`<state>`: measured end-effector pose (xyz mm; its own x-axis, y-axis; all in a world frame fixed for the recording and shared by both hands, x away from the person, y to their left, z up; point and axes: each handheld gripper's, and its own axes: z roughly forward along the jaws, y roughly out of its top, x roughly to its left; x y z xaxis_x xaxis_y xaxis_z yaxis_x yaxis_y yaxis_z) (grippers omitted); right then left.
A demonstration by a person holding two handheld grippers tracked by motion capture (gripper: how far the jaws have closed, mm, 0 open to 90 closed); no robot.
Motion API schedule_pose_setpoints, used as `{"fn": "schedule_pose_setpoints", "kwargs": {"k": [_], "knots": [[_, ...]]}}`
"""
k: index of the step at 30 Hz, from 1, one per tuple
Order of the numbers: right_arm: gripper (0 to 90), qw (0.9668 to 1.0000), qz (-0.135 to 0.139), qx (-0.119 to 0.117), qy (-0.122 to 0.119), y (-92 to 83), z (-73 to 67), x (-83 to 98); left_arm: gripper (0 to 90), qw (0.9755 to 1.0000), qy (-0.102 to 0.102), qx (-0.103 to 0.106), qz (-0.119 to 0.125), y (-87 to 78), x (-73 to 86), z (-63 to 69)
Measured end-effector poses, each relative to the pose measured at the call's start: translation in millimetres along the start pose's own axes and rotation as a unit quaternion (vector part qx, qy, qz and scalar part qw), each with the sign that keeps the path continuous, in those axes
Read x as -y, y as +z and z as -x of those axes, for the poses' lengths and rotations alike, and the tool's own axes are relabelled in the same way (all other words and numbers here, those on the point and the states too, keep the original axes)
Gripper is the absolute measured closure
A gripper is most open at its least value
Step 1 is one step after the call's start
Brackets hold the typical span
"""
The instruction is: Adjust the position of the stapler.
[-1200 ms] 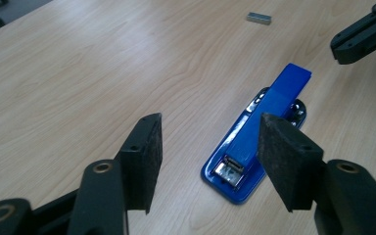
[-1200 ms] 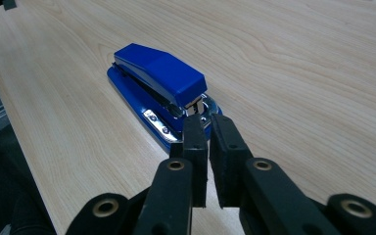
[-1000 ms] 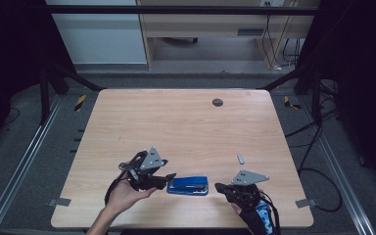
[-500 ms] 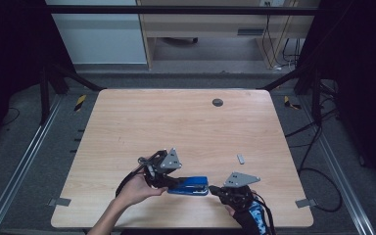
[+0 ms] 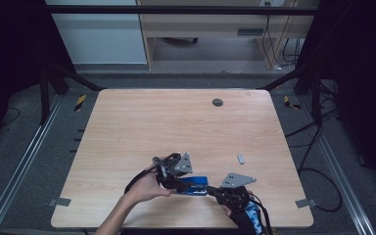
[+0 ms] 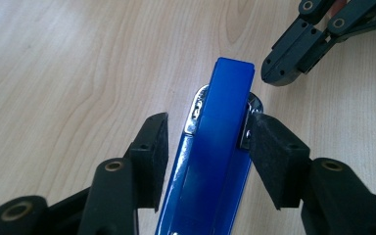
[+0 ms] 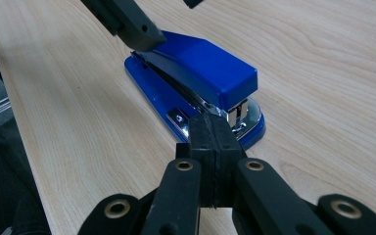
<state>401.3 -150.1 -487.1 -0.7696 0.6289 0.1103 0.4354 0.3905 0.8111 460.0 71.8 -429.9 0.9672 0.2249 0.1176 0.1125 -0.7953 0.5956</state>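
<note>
Fingers (image 6: pixel 267 161) of the left gripper (image 6: pixel 205 161) stand apart astride the blue stapler (image 6: pixel 215 152) lying near the table's (image 5: pixel 127 127) front edge, so square them before squeezing, while the right gripper (image 7: pixel 214 147), fingers together, steadies its nose.

One blue stapler (image 5: pixel 192 184) lies at the near edge of the one wooden counter (image 5: pixel 142 127). One small grey piece (image 5: pixel 241 158) lies to the right, and one dark round disc (image 5: pixel 217 102) at the far side. Two claws are present: left claw (image 5: pixel 182 186) and right claw (image 5: pixel 211 189).
</note>
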Motion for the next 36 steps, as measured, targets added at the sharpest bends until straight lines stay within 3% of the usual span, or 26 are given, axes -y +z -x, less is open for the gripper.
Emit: {"fn": "schedule_pose_setpoints", "kwargs": {"k": [16, 23, 36], "knots": [[90.0, 0.9997, -0.022, 0.000, -0.009, 16.1, -1.2, -0.5, 55.2, 0.9992, 0.020, 0.012, -0.033, 23.6, -4.8, -0.4], [90.0, 0.9998, -0.017, 0.004, -0.007, 16.1, -0.1, -0.5, 58.8, 0.9984, 0.027, 0.020, -0.046, 30.8, -7.1, -0.6], [90.0, 0.9999, -0.013, 0.004, -0.001, 19.1, 0.7, -0.5, 60.8, 0.9977, 0.034, 0.030, -0.049, 31.0, -9.1, -2.5]]}}
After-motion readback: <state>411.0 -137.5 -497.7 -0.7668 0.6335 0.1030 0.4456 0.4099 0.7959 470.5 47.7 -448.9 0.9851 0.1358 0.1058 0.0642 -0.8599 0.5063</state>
